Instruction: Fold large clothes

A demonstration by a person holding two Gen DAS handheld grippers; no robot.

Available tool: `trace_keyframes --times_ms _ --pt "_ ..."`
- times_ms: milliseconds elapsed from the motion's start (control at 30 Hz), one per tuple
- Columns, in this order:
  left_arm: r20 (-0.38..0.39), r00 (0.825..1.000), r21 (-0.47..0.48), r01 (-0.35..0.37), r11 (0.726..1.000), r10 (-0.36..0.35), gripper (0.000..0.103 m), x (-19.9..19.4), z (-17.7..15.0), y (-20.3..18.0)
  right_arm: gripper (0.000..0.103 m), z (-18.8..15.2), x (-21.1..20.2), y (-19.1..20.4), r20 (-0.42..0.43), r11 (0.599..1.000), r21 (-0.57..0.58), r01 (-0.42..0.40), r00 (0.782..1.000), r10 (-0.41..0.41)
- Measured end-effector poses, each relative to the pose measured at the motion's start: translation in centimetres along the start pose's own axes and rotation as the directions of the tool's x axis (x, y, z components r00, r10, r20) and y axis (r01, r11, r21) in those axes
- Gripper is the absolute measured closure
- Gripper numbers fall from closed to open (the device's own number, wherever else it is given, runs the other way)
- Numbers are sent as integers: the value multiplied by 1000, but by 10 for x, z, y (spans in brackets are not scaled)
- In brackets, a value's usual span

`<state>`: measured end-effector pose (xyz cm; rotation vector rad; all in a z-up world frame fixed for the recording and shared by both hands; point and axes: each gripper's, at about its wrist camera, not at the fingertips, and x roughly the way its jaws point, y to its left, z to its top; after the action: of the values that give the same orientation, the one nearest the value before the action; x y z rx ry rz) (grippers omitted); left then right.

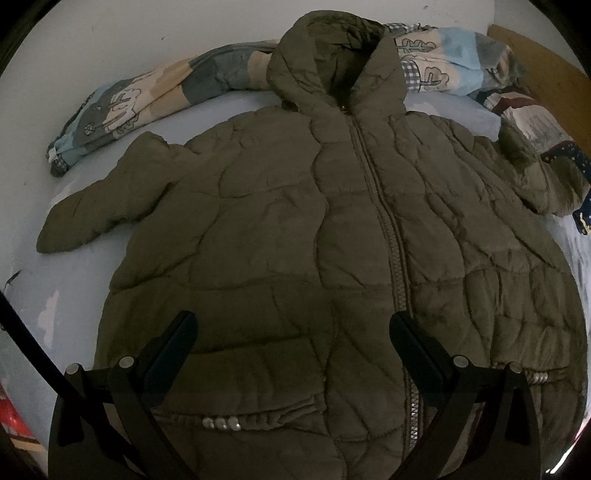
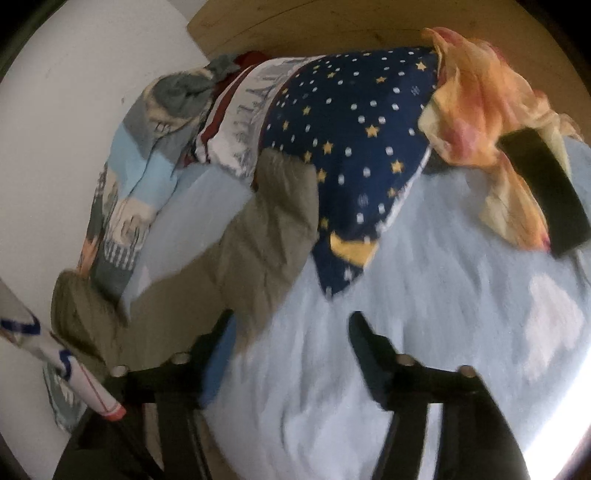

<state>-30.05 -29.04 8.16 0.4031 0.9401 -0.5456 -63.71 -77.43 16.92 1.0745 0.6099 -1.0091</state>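
An olive-green quilted hooded jacket point(image 1: 295, 229) lies face up and zipped on a pale blue bed sheet point(image 1: 74, 280), hood at the far end, both sleeves spread out. My left gripper point(image 1: 293, 325) is open and empty above the jacket's lower front, near the hem. In the right wrist view the jacket's right sleeve point(image 2: 258, 229) reaches toward a navy star pillow. My right gripper point(image 2: 291, 325) is open and empty above the sheet point(image 2: 406, 295), its left finger close to the sleeve's edge. That view is motion-blurred.
A rolled patterned quilt point(image 1: 147, 99) lies along the wall behind the hood. A navy star-print pillow point(image 2: 354, 140), an orange cloth point(image 2: 480, 110) with a black strap point(image 2: 546, 192) and a wooden headboard point(image 2: 332, 26) are at the bed's head.
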Motion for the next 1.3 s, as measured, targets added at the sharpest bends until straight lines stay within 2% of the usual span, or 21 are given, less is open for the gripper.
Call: trace_keyframes --times_ms 33,67,100,333,433,667,733,767,800,1000,1167,1300 --pt "0 1000 0 1 1000 -1 0 0 0 0 53 8 7 0 6 1000 1 -10 1000 10" --pt "6 1000 1 -3 1000 3 0 0 0 1 62 16 15 0 12 1000 -3 -15 1000 15" --pt "10 1000 3 -11 1000 11 0 -2 -1 -1 64 25 22 1 15 1000 -7 -9 1000 10" --pt "29 999 6 -25 1000 24 0 -2 -2 3 65 67 66 1 53 1000 -2 8 999 -8" --pt "27 999 -5 -24 1000 24 0 0 -1 5 65 81 82 -1 68 999 -21 41 997 -40" --pt "17 999 0 -29 1000 29 0 6 -1 2 65 95 118 1 84 994 -73 76 994 -70" --pt "10 1000 2 -21 1000 21 0 6 -1 1 77 94 123 4 83 991 -99 94 993 -86" --pt "9 1000 4 -19 1000 19 0 6 -1 1 84 93 121 6 92 990 -111 86 993 -76" --pt "12 1000 5 -19 1000 19 0 4 0 0 86 92 114 9 113 989 -123 76 992 -62" --pt "41 999 4 -7 1000 7 0 -10 -3 1 87 83 54 26 208 985 -158 72 977 -38" --pt "81 997 -10 -4 1000 4 0 -27 -3 7 87 80 -27 48 293 990 -138 19 956 22" --pt "103 995 -32 3 1000 1 0 -38 -1 16 87 73 -90 84 346 985 -173 -17 935 77"
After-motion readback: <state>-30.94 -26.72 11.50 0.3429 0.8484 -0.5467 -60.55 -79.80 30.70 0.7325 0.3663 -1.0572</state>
